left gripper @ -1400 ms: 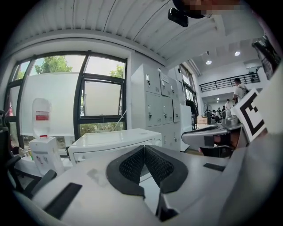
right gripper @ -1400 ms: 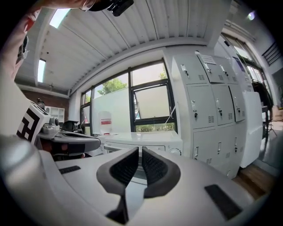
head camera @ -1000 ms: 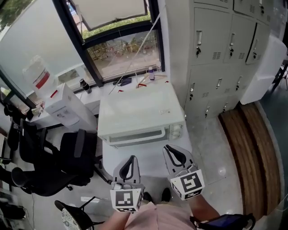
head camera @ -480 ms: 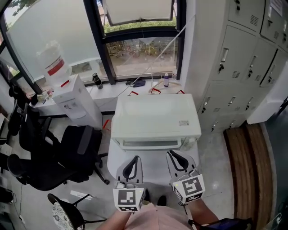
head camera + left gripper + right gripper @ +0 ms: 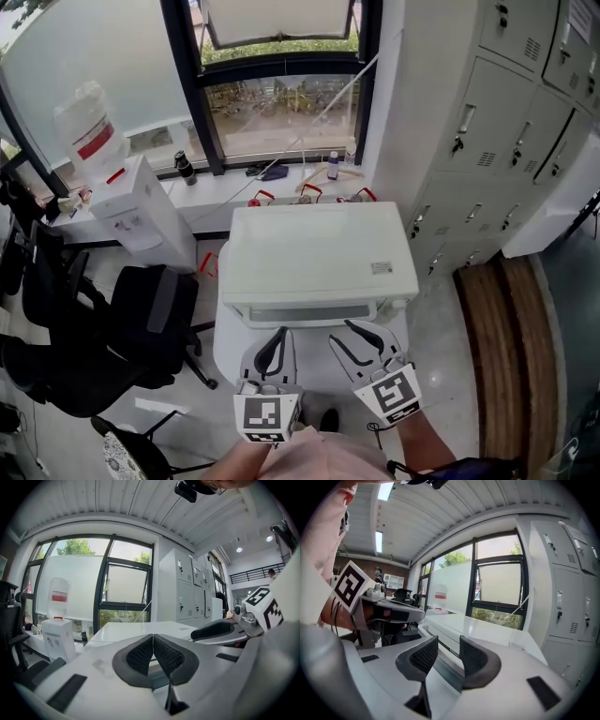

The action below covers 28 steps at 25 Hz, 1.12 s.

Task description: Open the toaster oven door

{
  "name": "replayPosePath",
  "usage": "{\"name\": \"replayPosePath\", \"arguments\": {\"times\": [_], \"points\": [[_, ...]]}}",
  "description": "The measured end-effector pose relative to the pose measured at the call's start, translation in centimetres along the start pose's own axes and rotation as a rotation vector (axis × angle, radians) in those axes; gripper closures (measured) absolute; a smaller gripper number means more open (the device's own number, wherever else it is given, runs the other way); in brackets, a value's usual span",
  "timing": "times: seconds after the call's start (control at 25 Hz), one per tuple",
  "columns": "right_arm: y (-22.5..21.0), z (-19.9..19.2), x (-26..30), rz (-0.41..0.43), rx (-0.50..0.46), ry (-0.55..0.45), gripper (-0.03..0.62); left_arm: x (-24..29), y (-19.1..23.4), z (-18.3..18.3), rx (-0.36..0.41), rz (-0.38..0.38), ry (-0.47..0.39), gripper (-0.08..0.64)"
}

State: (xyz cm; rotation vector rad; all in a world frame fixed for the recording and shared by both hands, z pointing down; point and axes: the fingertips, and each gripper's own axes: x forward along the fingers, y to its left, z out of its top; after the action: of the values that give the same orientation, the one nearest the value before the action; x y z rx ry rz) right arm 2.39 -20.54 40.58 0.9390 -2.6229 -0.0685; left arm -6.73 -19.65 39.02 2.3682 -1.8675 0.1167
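A white toaster oven (image 5: 319, 258) stands on a small white table (image 5: 225, 352), its door shut and its front handle (image 5: 309, 314) facing me. My left gripper (image 5: 277, 334) hovers just before the front's left part, its jaws shut on nothing. My right gripper (image 5: 340, 331) is open, just short of the handle's right part. In the left gripper view the pads of the gripper (image 5: 153, 637) meet, and the oven top (image 5: 136, 630) lies beyond. In the right gripper view the gripper (image 5: 449, 641) shows a gap, with the oven's front edge (image 5: 447, 651) behind it.
A water dispenser (image 5: 131, 211) and a black office chair (image 5: 122, 328) stand to the left. Grey lockers (image 5: 487, 141) fill the right, with a curved wooden strip (image 5: 497, 347) on the floor. Behind the oven is a window sill (image 5: 281, 178) with small bottles.
My right gripper has opened; a second ago its jaws were together. The head view has shifted, and both grippers stay just in front of the oven.
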Motion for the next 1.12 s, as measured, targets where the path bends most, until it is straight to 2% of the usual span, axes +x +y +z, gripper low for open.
{"name": "replayPosePath", "arguments": {"times": [0.2, 0.48, 0.72, 0.92, 1.12], "points": [[-0.7, -1.9, 1.9, 0.007, -0.079, 0.089, 0.428, 1.2, 1.3, -1.0, -0.018, 0.004, 0.031, 0.546], [-1.0, -5.0, 3.5, 0.023, -0.287, 0.255, 0.41, 2.4, 2.5, -2.1, -0.039, 0.007, 0.06, 0.546], [-1.1, -5.6, 3.8, 0.024, -0.333, 0.316, 0.413, 2.8, 3.3, -2.6, -0.055, 0.013, 0.07, 0.546], [-0.9, -6.0, 4.0, 0.022, -0.423, 0.41, 0.428, 2.6, 3.1, -2.6, -0.057, 0.002, 0.07, 0.546], [-0.7, -6.3, 3.8, 0.023, -0.514, 0.44, 0.445, 2.1, 3.2, -2.5, -0.049, 0.002, 0.067, 0.546]]}}
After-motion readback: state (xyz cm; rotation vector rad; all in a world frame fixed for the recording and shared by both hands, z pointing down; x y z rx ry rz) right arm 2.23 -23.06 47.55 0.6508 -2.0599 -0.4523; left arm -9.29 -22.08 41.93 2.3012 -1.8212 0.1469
